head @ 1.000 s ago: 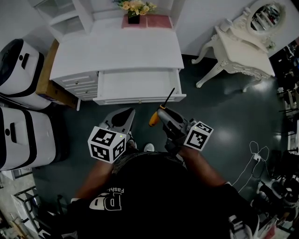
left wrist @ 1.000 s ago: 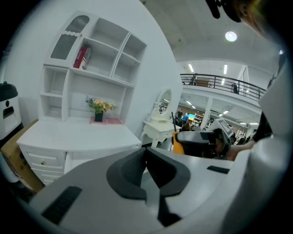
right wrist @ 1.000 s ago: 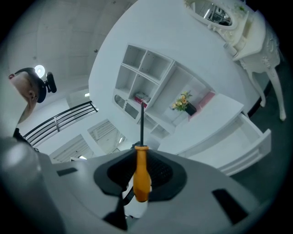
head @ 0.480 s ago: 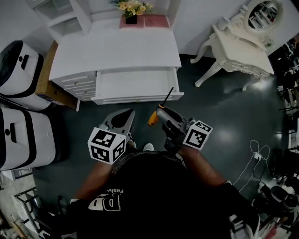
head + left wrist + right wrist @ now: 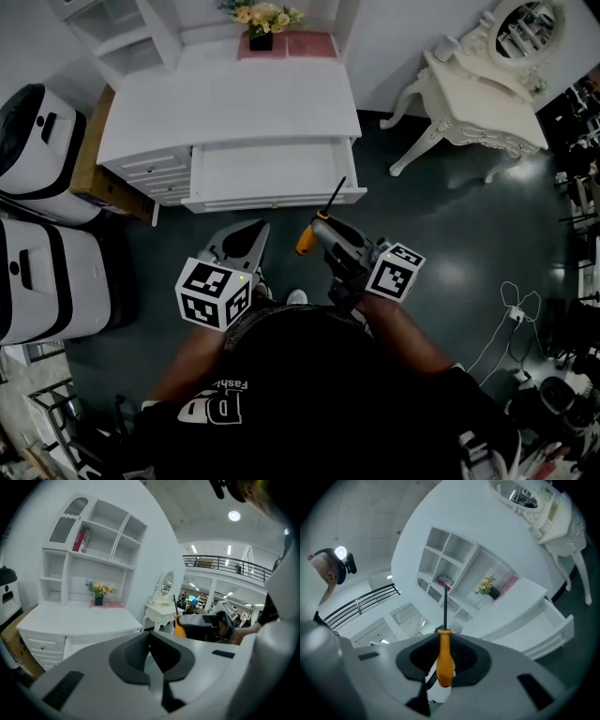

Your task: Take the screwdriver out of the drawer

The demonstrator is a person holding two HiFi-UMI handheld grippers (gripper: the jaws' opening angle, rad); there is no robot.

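The right tongs (image 5: 322,229) are clamped on the screwdriver (image 5: 306,245). They pinch its fat orange handle, and in the right gripper view the handle sits right in the middle between the two dark pads. The thin black rod of the screwdriver sticks up and away from the tongs, toward the right front corner of the drawer (image 5: 272,171). The screwdriver is out of the drawer, held up in the air over the dark floor (image 5: 441,216), just in front of the drawer. The drawer is pulled out from the white desk (image 5: 225,103), and its inside is white too. The left tongs (image 5: 246,232) are pressed together with nothing between them. They are held in the air near the right tongs, to their left, in front of the drawer. Each pair of tongs has a cube (image 5: 214,292) with black and white squares on it, close to the person's (image 5: 309,394) body. At the back of the desk there is a pot of yellow flowers (image 5: 261,17) beside a pink mat (image 5: 309,44). White shelves (image 5: 93,541) stand on the desk, and one of them has a red book (image 5: 78,540). A white dressing table (image 5: 487,89) with a round mirror (image 5: 518,28) stands well off to the right.
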